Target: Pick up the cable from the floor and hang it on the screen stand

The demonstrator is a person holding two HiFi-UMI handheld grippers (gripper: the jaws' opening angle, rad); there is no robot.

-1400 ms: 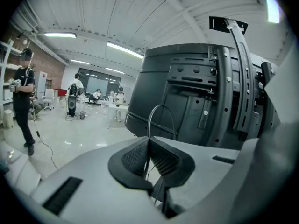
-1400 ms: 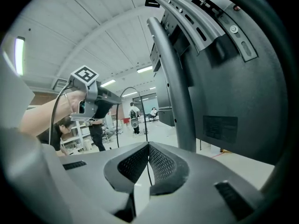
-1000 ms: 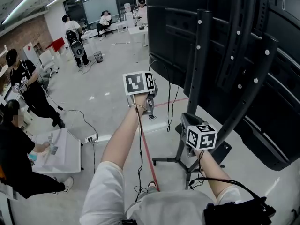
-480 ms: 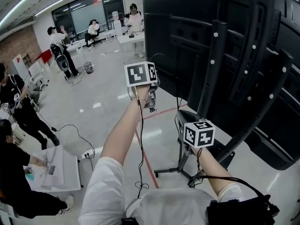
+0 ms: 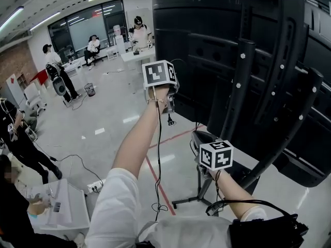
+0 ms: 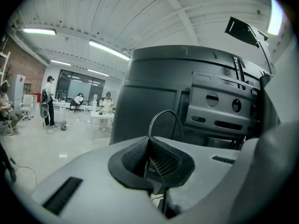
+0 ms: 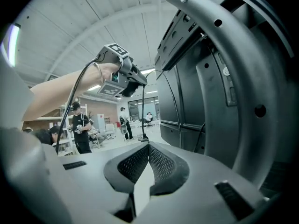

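Standing by the black stand [image 5: 242, 92], I judged the cable [image 6: 163, 111] light, thin and limp. It looked likely to slip off unless draped over a bar, and best pinched near its end. The left arm [image 5: 138, 138] reached up towards the stand. The left gripper [image 6: 148, 143] was clenched on the cable, which looped above its jaws and trailed floorward. The right gripper [image 7: 148, 149] hung lower, closed and empty.

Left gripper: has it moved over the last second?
Yes. The left gripper rose: earlier it sat below the lower corner of the screen, now it overlaps that corner.
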